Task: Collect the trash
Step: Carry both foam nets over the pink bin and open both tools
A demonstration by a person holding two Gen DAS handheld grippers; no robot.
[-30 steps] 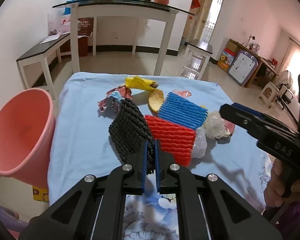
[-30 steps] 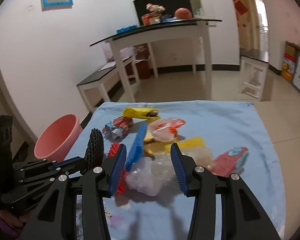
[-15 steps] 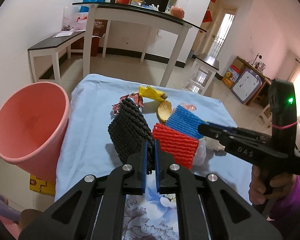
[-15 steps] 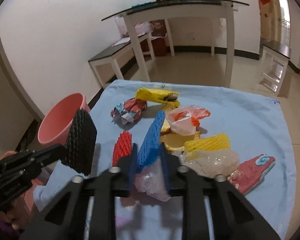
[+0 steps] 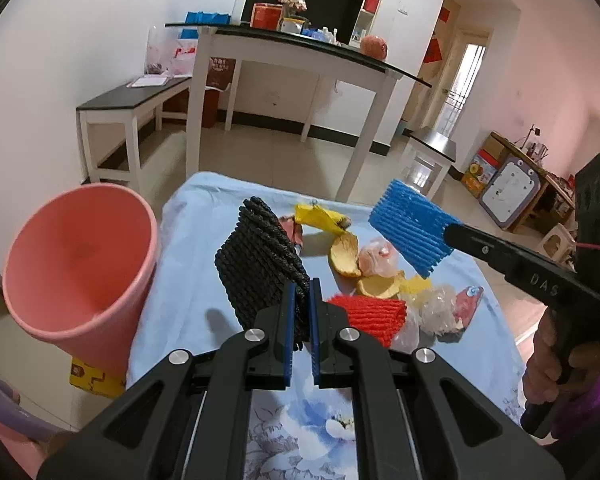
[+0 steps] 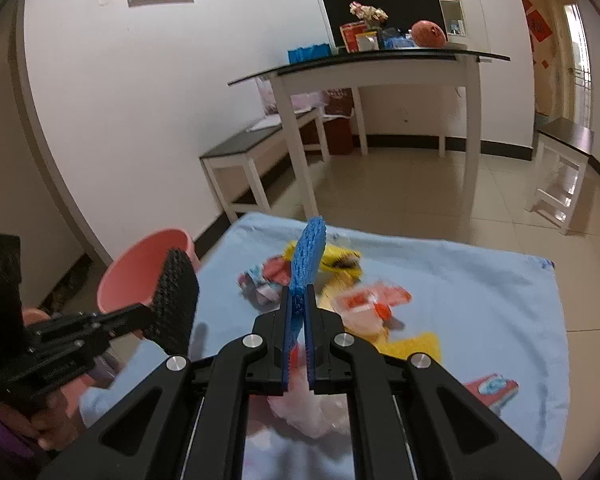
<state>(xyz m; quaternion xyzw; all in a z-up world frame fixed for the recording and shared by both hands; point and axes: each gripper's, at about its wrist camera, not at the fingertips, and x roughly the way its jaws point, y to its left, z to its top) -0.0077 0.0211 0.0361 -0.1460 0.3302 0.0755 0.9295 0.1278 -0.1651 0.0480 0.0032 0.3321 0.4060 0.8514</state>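
Since a second ago, the right claw has closed on the blue foam net and lifted it off the worktop. The left claw pinches the black foam net. Now both should travel over the pink bin, beside the worktop's left edge, and let go only above its mouth.

Even indoor light, pink cast on walls. Daylight enters through doorway at far right, overexposed there. Strong fisheye: dark vignette in corners, wall lines and tall side table bowed. Left wrist view sharp. Right wrist view: motion blur on wrappers and clear plastic bag on the blue cloth. Soft shadows beneath trash on cloth.
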